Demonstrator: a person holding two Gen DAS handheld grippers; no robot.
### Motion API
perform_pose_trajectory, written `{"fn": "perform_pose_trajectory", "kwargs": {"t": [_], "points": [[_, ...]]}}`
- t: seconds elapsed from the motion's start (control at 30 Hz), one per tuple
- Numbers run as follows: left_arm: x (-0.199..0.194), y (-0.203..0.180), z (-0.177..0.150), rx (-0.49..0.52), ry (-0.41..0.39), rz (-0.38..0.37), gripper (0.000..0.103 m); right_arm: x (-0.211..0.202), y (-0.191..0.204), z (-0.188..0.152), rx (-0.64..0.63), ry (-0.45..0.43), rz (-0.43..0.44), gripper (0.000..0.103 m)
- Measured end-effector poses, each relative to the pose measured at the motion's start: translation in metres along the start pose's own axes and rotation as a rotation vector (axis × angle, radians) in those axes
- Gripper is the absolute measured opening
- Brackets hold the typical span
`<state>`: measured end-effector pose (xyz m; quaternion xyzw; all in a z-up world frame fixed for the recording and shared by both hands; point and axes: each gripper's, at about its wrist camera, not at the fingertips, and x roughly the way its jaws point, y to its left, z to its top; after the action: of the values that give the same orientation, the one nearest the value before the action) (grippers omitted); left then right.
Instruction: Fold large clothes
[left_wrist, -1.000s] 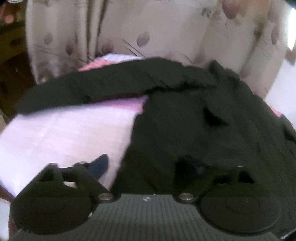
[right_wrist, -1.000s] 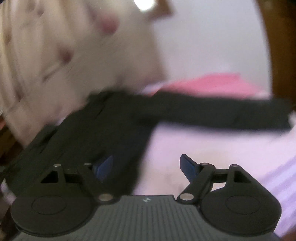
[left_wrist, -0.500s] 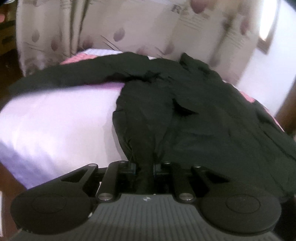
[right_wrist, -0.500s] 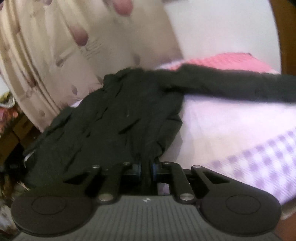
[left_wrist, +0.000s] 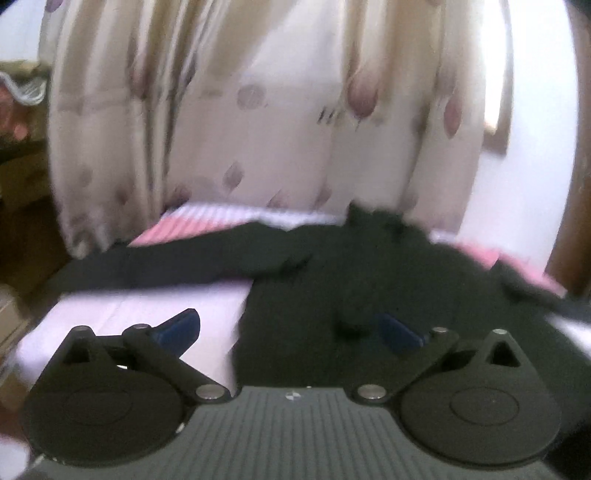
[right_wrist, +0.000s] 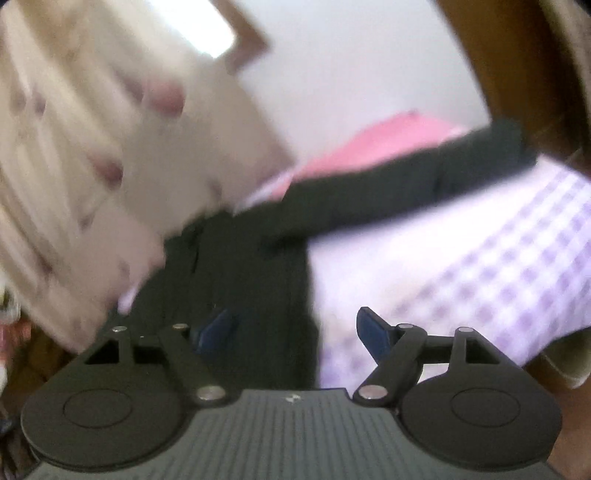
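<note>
A large black long-sleeved garment (left_wrist: 369, 266) lies spread on the bed, one sleeve stretched out to the left. In the right wrist view the garment (right_wrist: 251, 266) runs up the middle, with its other sleeve reaching to the right. My left gripper (left_wrist: 290, 326) is open and empty above the garment's near left edge. My right gripper (right_wrist: 295, 328) is open and empty above the garment's near right edge. Both views are blurred.
The bed has a lilac checked sheet (right_wrist: 461, 266) and a pink cover (right_wrist: 373, 140) at the far end. A cream curtain (left_wrist: 277, 110) with pink petal prints hangs behind the bed. A brown wooden frame (right_wrist: 517, 74) stands at the right.
Half a second ago both grippers were shut on the garment's near hem. Now both have opened, let it go and lifted away, tilting upward.
</note>
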<state>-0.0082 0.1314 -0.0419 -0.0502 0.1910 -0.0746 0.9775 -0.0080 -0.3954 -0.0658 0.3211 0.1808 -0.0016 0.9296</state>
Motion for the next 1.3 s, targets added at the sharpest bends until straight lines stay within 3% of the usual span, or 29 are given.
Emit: {"fn": "perform_pose_trajectory", "kwargs": {"t": [0.23,0.43,0.53,0.67,0.83,1.0,1.1,1.17,1.23,1.3], "points": [[0.097,-0.056,0.029,-0.041,-0.074,-0.054,0.103,0.029,-0.058,0.047,0.189,-0.081,-0.041,0.077],[0.192,-0.078,0.022,-0.069,-0.078,-0.009,0.103,0.06,-0.131,0.081,0.373,-0.137,-0.201,0.077],[0.222,-0.072,0.014,-0.111,-0.065,0.018,0.103,0.068,-0.161,0.093,0.486,-0.172,-0.23,0.077],[0.24,-0.055,0.001,-0.191,-0.039,0.034,0.102,0.076,-0.183,0.102,0.583,-0.257,-0.199,0.075],[0.245,-0.035,-0.008,-0.317,0.001,0.025,0.102,0.095,-0.183,0.112,0.521,-0.319,-0.242,0.077],[0.245,-0.033,-0.009,-0.334,0.01,0.014,0.102,0.106,-0.175,0.114,0.435,-0.328,-0.295,0.077],[0.244,-0.03,-0.011,-0.349,0.003,0.004,0.102,0.109,-0.176,0.12,0.491,-0.333,-0.31,0.077],[0.245,-0.028,-0.012,-0.364,0.005,-0.004,0.103,0.116,-0.182,0.132,0.492,-0.309,-0.327,0.069],[0.245,-0.027,-0.012,-0.376,0.005,-0.007,0.103,0.124,-0.187,0.14,0.462,-0.266,-0.382,0.02],[0.245,-0.027,-0.012,-0.38,0.002,-0.01,0.103,0.128,-0.195,0.146,0.457,-0.23,-0.416,0.008]]}}
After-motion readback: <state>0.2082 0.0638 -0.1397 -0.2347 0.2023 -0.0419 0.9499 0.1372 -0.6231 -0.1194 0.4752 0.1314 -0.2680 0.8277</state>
